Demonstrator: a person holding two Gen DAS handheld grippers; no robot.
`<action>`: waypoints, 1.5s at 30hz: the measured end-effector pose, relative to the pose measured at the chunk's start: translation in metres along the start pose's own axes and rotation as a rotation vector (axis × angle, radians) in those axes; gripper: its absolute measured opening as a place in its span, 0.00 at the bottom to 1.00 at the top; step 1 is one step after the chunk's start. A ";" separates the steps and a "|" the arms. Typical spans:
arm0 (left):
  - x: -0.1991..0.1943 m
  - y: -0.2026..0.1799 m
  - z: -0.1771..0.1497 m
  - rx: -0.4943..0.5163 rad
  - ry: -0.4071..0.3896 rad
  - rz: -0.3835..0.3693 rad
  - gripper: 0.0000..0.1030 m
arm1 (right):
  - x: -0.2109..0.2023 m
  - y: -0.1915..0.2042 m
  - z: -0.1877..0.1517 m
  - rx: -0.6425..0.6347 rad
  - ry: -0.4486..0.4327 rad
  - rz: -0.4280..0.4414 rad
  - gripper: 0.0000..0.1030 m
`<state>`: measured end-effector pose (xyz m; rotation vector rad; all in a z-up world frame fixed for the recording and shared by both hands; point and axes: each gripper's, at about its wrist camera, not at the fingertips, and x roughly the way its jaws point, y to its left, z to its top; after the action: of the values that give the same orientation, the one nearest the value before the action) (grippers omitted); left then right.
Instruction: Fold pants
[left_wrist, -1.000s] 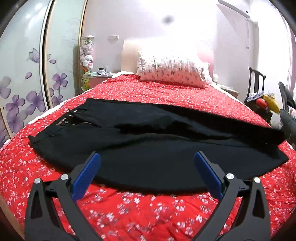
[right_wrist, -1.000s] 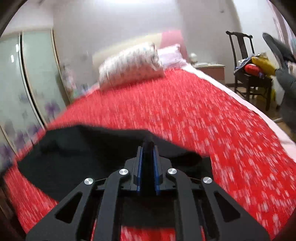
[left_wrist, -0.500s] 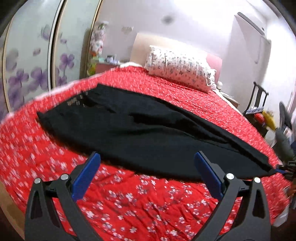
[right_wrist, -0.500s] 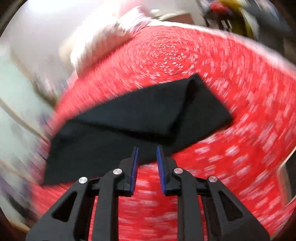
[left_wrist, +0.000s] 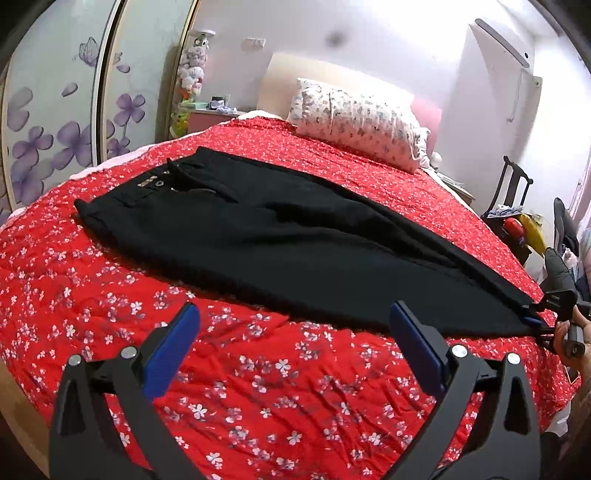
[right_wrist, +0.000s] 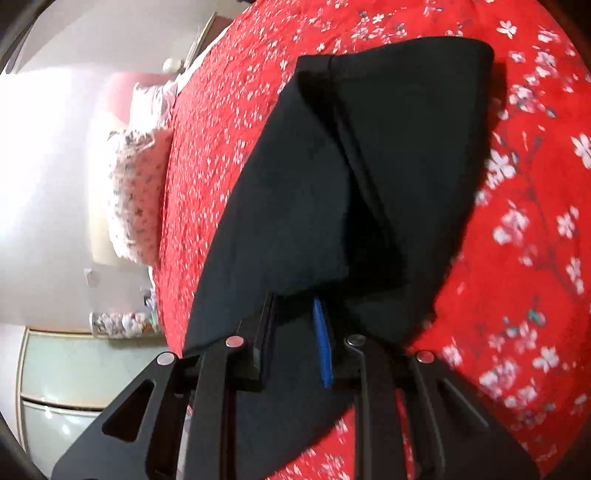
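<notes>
Home bedroom, red floral bedspread (left_wrist: 258, 387), pillow (left_wrist: 354, 122), flower-painted wardrobe doors (left_wrist: 55, 122)

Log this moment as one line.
pants: laid out on red bedspread | left gripper: open, above near edge | right gripper: jaws apart at leg hem

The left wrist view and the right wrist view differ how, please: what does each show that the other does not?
Only the left wrist view shows the black pants' waistband with buttons, the open left gripper and the dark wooden chair. Only the right wrist view shows the right gripper partly open around the hem. Both show the red floral bedspread and floral pillow.
</notes>
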<state>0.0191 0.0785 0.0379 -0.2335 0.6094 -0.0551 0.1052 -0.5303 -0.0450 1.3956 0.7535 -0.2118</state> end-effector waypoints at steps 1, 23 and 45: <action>0.000 -0.001 -0.001 0.000 0.004 -0.003 0.98 | 0.002 -0.001 0.003 0.010 -0.008 0.007 0.20; 0.007 -0.013 -0.001 0.058 0.051 -0.027 0.98 | -0.035 0.020 0.010 -0.128 -0.182 0.110 0.09; 0.003 0.018 0.021 -0.035 0.000 -0.032 0.98 | -0.076 0.019 -0.022 -0.265 -0.154 0.058 0.52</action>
<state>0.0331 0.0998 0.0491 -0.2769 0.6071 -0.0759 0.0510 -0.5277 0.0156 1.1342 0.5892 -0.1656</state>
